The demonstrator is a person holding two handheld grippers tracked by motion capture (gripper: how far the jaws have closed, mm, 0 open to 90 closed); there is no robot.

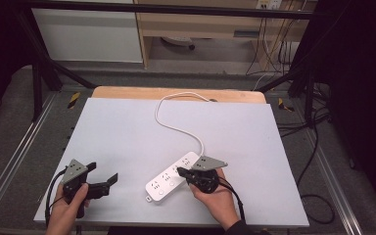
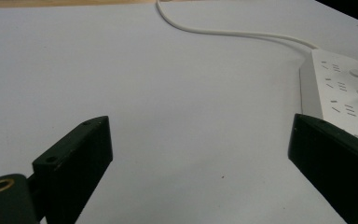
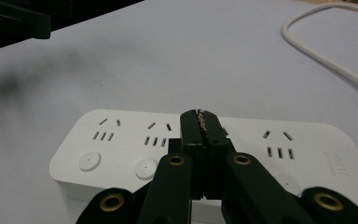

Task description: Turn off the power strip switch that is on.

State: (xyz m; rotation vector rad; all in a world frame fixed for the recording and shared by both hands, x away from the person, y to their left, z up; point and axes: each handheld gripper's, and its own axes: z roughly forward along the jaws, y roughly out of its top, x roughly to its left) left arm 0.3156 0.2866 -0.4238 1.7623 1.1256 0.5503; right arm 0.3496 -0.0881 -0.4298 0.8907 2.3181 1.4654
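Note:
A white power strip [image 1: 169, 179] with several sockets and round buttons lies slanted on the white table top [image 1: 127, 137], near the front. Its white cable [image 1: 176, 128] curls away to the far edge. My right gripper [image 1: 180, 171] is shut with nothing between the jaws, its tips over the middle of the power strip [image 3: 121, 140]. In the right gripper view the right gripper [image 3: 200, 116] hides one socket; I cannot tell whether it touches. My left gripper [image 1: 103, 172] stands open to the left of the strip, low over bare table. The left gripper [image 2: 200, 154] has its jaws wide apart, with the power strip [image 2: 340, 88] just beyond its right jaw.
The white board rests on a wooden table [image 1: 176, 93] inside a black metal frame [image 1: 44, 73]. Black cables [image 1: 313, 156] hang off the right side. A pale cabinet [image 1: 93, 34] and wooden shelving [image 1: 200, 24] stand on the floor beyond.

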